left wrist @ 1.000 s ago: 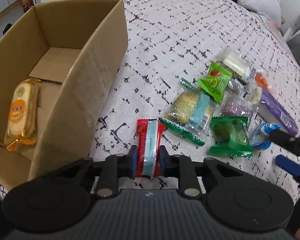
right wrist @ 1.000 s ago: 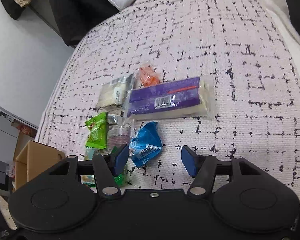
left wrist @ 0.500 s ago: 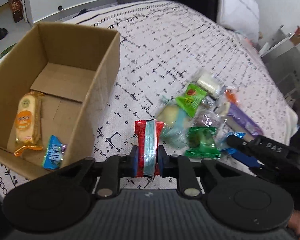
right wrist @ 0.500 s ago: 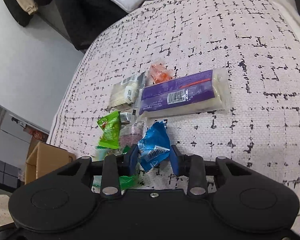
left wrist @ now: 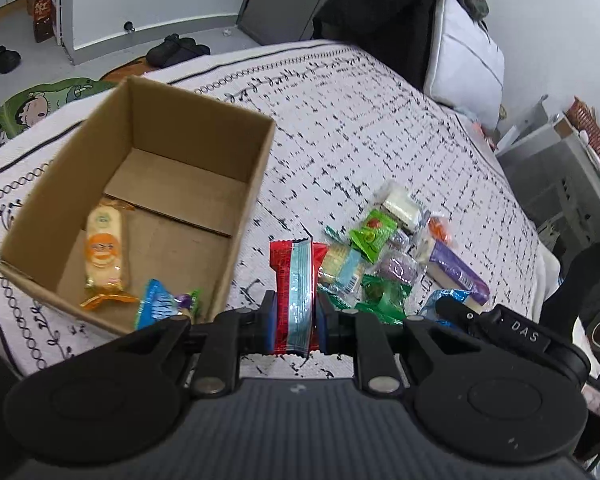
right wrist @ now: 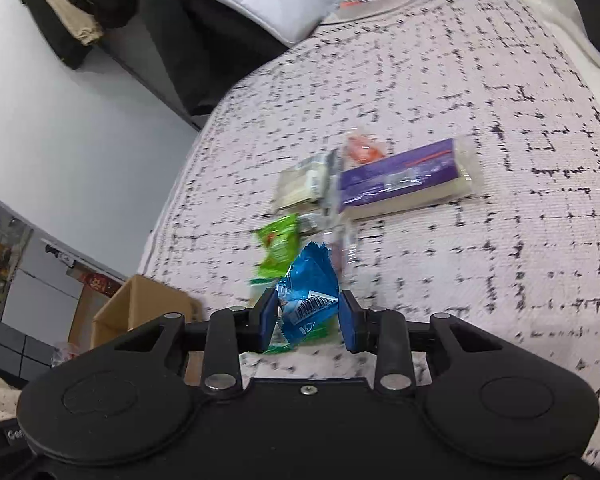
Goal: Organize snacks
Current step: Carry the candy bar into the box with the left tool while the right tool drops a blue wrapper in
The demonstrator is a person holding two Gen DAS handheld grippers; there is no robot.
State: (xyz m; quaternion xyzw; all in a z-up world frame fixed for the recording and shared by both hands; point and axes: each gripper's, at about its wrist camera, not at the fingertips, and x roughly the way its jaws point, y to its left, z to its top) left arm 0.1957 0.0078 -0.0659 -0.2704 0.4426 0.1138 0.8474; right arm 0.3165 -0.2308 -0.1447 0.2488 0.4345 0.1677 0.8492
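Both grippers have risen since a second ago, each with a snack lifted off the bed — and the cardboard box [left wrist: 256,184] now shows a blue packet [left wrist: 158,306] in its near corner beside the yellow cake [left wrist: 104,252]. Our left gripper [left wrist: 294,314] is clamped on the red packet [left wrist: 294,280], held just right of the box's near wall. Our right gripper [right wrist: 308,318] pinches the blue wrapper [right wrist: 310,292], well right of the box, above the remaining pile. We should carry the red packet over the box's open mouth first, clear its rim, then let go low — the right follows
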